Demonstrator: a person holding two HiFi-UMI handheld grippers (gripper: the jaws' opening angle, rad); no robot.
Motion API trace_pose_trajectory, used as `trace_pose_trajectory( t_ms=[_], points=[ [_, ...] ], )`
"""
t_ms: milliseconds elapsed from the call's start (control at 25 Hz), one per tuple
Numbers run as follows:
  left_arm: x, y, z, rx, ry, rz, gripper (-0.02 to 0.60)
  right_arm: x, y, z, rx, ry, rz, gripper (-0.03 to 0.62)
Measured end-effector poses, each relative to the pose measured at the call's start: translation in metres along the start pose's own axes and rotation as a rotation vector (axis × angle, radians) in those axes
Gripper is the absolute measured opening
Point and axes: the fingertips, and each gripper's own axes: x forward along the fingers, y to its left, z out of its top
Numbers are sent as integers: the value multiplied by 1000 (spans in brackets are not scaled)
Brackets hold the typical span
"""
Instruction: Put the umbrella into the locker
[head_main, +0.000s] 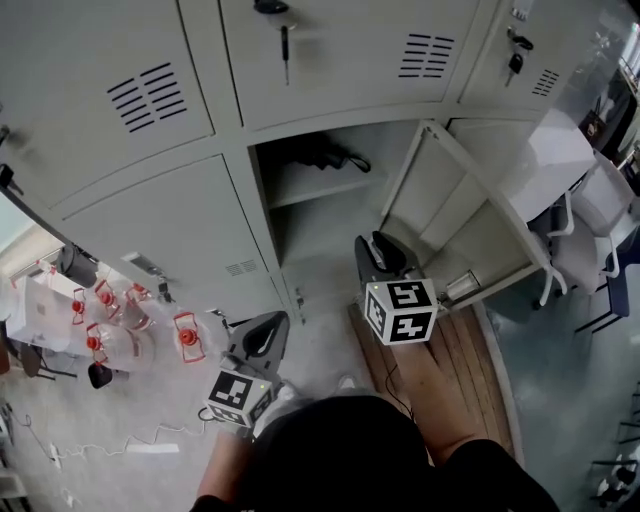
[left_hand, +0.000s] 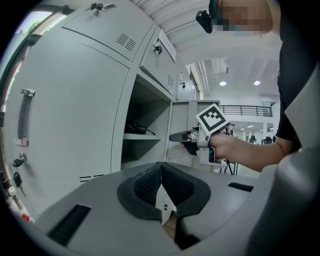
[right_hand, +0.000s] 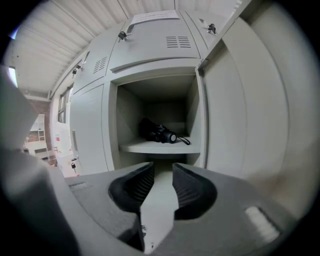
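The right tool is held out on an outstretched forearm, pointing nearly level toward the open locker, its jaws parted by a narrow gap with nothing between them. The left tool hangs lower and further left, close to the person's body, facing the shut door beside the opening, its jaws pressed together and empty. The black folded umbrella lies on its side on the shelf, mid-shelf toward the back edge, with what looks like its strap trailing toward the right edge.
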Motion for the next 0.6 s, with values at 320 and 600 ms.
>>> trace_pose_trajectory(
  t_ms=[320,600],
  points=[
    [19,-21,-4,17,17,-97,11,-44,14,-36,-9,21,49,107],
    [34,-42,-8,30,30,-179,11,-75,14,-59,18,18,75,81]
  ],
)
